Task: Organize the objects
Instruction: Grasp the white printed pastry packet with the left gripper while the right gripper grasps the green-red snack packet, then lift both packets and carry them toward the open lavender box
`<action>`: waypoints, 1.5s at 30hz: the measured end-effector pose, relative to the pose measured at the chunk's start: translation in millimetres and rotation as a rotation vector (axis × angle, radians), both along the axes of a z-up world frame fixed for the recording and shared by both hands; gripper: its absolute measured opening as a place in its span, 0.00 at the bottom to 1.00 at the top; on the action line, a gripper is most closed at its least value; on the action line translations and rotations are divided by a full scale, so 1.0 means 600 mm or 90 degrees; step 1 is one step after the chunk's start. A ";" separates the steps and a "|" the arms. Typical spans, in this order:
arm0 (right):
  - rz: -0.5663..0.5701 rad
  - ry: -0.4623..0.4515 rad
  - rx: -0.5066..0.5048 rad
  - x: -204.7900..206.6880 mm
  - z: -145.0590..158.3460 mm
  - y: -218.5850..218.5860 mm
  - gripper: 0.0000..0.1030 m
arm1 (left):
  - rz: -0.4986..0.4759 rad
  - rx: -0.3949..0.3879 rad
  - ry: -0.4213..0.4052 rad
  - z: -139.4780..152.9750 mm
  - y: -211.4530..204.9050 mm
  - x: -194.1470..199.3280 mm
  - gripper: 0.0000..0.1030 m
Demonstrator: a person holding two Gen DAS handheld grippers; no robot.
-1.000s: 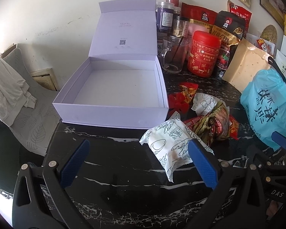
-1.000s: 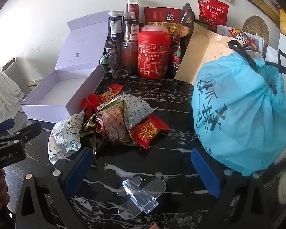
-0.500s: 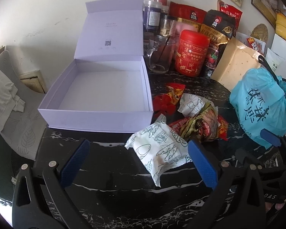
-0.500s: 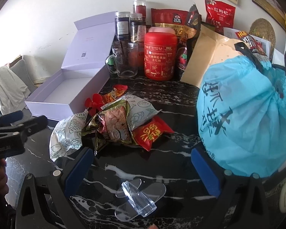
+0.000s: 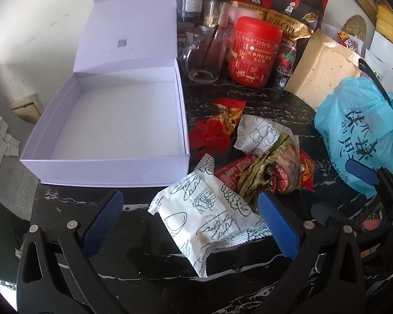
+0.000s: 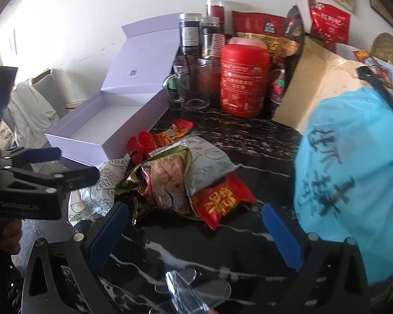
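Note:
An open, empty lilac box (image 5: 110, 162) stands at the left of the black marble table, also in the right wrist view (image 6: 76, 141). A heap of snack packets lies beside it: a white printed packet (image 5: 207, 214), a green-brown packet (image 5: 272, 172) (image 6: 165, 180), a red packet (image 6: 220, 201), another white packet (image 6: 209, 162) and a red bow (image 5: 209, 136). My left gripper (image 5: 191, 222) is open, its jaws on either side of the white printed packet. My right gripper (image 6: 194, 233) is open and empty, just short of the heap.
A blue plastic bag (image 6: 353, 183) bulges at the right. A red canister (image 5: 254, 55), a glass mug (image 5: 204, 57), jars and food bags crowd the back wall. A clear plastic piece (image 6: 191, 290) lies at the front. A chair with cloth (image 6: 31, 110) stands left of the table.
Both grippers have moved forward toward the snack heap. My left gripper now has the white printed packet between its open jaws. Nothing has been taken hold of.

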State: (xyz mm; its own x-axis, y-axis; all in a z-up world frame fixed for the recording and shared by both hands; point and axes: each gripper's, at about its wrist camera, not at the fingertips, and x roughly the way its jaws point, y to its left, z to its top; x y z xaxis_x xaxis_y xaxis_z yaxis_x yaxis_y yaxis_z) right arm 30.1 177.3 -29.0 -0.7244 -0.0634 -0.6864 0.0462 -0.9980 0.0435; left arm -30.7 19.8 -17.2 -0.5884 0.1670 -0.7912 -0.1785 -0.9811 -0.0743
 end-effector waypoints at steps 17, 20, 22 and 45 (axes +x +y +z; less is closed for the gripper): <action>0.117 -0.025 -0.038 -0.062 -0.035 -0.026 0.90 | -0.003 0.023 -0.082 -0.053 -0.014 -0.036 1.00; 0.136 -0.029 -0.061 -0.063 -0.041 -0.029 0.77 | -0.011 0.049 -0.093 -0.059 -0.021 -0.036 0.95; 0.141 -0.034 -0.063 -0.065 -0.045 -0.032 0.67 | -0.024 0.068 -0.093 -0.060 -0.024 -0.031 0.85; 0.163 -0.034 -0.060 0.043 -0.040 -0.072 0.36 | -0.009 0.110 -0.110 -0.056 -0.072 0.073 0.63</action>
